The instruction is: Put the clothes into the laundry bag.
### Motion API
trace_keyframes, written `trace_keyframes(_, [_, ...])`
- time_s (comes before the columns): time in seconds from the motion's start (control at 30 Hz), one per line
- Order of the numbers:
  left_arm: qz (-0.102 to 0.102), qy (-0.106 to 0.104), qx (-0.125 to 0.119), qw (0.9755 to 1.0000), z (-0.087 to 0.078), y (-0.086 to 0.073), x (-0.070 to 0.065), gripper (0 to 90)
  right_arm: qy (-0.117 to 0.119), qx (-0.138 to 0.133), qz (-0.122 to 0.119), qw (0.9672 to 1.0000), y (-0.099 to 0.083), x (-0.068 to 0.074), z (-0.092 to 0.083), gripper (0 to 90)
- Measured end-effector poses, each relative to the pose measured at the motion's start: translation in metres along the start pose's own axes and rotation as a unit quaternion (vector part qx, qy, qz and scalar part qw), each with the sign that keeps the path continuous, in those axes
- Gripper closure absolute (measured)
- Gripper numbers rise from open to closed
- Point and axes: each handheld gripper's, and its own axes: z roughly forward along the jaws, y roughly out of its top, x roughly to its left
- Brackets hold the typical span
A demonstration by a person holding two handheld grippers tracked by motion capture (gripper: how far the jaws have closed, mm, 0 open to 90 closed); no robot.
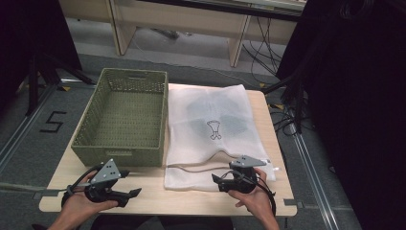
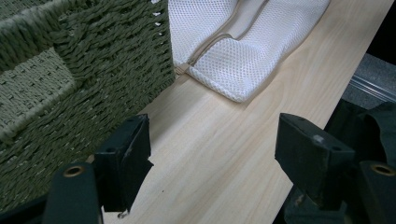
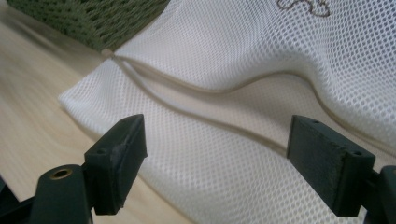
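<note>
My right gripper (image 3: 215, 158) over mesh bag (image 1: 210, 124), jaws released, nothing pinched; left gripper (image 2: 212, 158) beside basket (image 1: 125, 115) on table (image 1: 191, 199), jaws released

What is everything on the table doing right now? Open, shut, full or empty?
Basket: upright, empty.
Mesh bag: lying flat beside the basket, zip open along its near part, something dark inside.
Left gripper: open, holding nothing, over bare table.
Right gripper: open, holding nothing, at the bag's near edge.
</note>
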Motion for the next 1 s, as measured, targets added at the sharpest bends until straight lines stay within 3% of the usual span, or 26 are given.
trace_keyframes(0.03, [-0.004,-0.002,0.000,1.0000,0.000,-0.001,0.000,26.4,-0.006,-0.004,-0.025,0.9997,-0.002,-0.002,-0.001,21.1])
trace_keyframes(0.07, [-0.011,-0.005,-0.004,0.9999,0.000,-0.001,-0.001,26.3,-0.004,0.000,-0.017,0.9998,-0.003,0.000,-0.003,20.9])
trace_keyframes(0.1, [-0.011,-0.004,-0.005,0.9999,0.000,-0.001,-0.001,26.3,-0.003,-0.001,-0.023,0.9997,-0.005,0.000,-0.004,20.7])
trace_keyframes(0.17, [0.001,-0.002,-0.002,1.0000,-0.001,-0.002,-0.001,26.3,-0.002,0.002,-0.009,1.0000,-0.008,0.004,-0.007,20.5])
trace_keyframes(0.2, [0.000,-0.002,-0.002,1.0000,0.000,-0.002,-0.002,26.2,-0.003,-0.004,-0.022,0.9997,-0.010,0.002,-0.008,20.2])
trace_keyframes(0.23, [0.000,-0.004,0.003,1.0000,0.000,-0.003,-0.002,26.2,-0.002,0.001,-0.011,0.9999,-0.011,0.004,-0.010,20.1])
trace_keyframes(0.33, [0.014,0.003,0.006,0.9999,0.001,-0.003,-0.004,26.1,-0.003,-0.004,-0.023,0.9997,-0.014,0.004,-0.012,20.2])
trace_keyframes(0.37, [0.017,0.005,0.008,0.9998,0.001,-0.003,-0.004,26.0,0.007,0.004,-0.023,0.9997,-0.014,0.004,-0.013,20.2])
trace_keyframes(0.47, [0.025,0.003,0.002,0.9997,0.002,-0.002,-0.005,25.9,-0.003,0.003,-0.026,0.9996,-0.016,0.005,-0.014,20.1])
trace_keyframes(0.5, [0.010,0.002,-0.001,0.9999,0.003,-0.003,-0.007,25.8,-0.002,0.002,-0.026,0.9997,-0.016,0.005,-0.014,20.1])
trace_keyframes(0.53, [0.013,0.004,-0.001,0.9999,0.004,-0.003,-0.007,25.8,0.000,0.001,-0.023,0.9997,-0.015,0.005,-0.014,20.1])
trace_keyframes(0.57, [0.029,0.005,0.005,0.9996,0.003,-0.002,-0.005,25.8,0.000,0.001,-0.023,0.9997,-0.015,0.005,-0.014,20.2])
trace_keyframes(0.73, [0.014,0.004,0.004,0.9999,0.004,-0.003,-0.006,25.5,0.003,0.000,-0.033,0.9994,-0.016,0.005,-0.014,21.1])
trace_keyframes(0.83, [0.023,0.003,0.005,0.9997,0.005,-0.003,-0.005,25.5,0.003,-0.004,-0.038,0.9993,-0.016,0.005,-0.013,20.6])
trace_keyframes(0.93, [0.019,0.004,0.007,0.9998,0.005,-0.003,-0.005,25.4,0.006,-0.005,-0.033,0.9994,-0.016,0.005,-0.013,20.5])
trace_keyframes(0.97, [0.019,0.004,0.007,0.9998,0.006,-0.003,-0.005,25.2,0.007,-0.001,-0.016,0.9998,-0.016,0.008,-0.014,20.3])
trace_keyframes(1.0, [0.020,0.008,0.008,0.9997,0.006,-0.004,-0.005,25.1,0.007,-0.005,-0.021,0.9997,-0.016,0.008,-0.014,19.6])
